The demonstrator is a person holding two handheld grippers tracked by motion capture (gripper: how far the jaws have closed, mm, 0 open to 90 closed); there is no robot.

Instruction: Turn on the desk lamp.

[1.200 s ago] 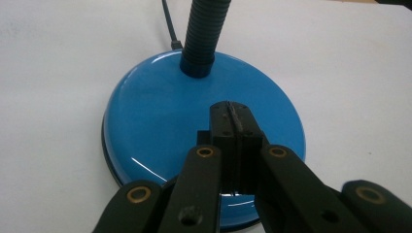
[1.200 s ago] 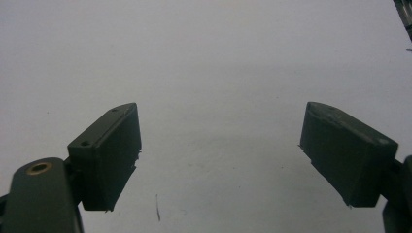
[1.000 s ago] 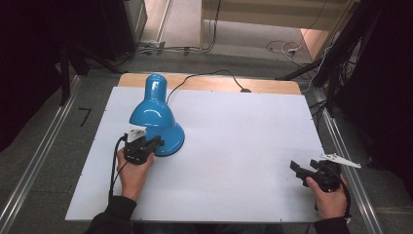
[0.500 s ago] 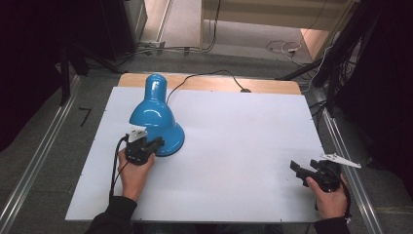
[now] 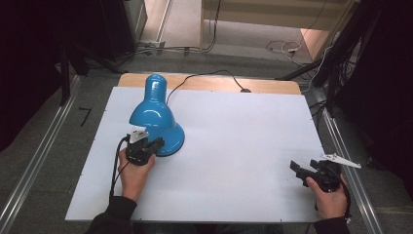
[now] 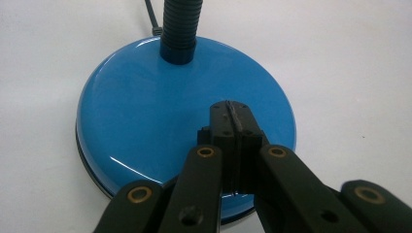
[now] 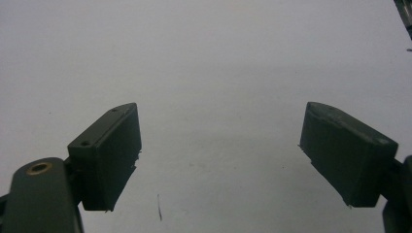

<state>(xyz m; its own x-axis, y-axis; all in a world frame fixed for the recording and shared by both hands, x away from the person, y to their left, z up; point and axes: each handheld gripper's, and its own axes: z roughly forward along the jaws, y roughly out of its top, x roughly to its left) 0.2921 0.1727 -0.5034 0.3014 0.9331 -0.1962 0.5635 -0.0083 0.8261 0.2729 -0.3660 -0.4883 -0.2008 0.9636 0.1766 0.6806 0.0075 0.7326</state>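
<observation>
Two tools show from above: little has changed, the left tool (image 5: 157,145) stays at the blue lamp (image 5: 155,117) near the bench's (image 5: 234,146) left edge. Left gripper view: jaws closed over its base (image 6: 145,111), seemingly pressing. Right gripper view: jaws wide, empty

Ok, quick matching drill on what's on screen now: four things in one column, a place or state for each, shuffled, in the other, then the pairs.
Things:
1. left gripper
2. right gripper
3. lamp shade
4. lamp cord

Places or states:
A. runs off the far edge of the table
B. fingers spread wide over bare white surface
C. fingers closed together, tips over the blue lamp base
D. blue, hanging over the left half of the table, above the base

Pairs: 1-C, 2-B, 3-D, 4-A
</observation>
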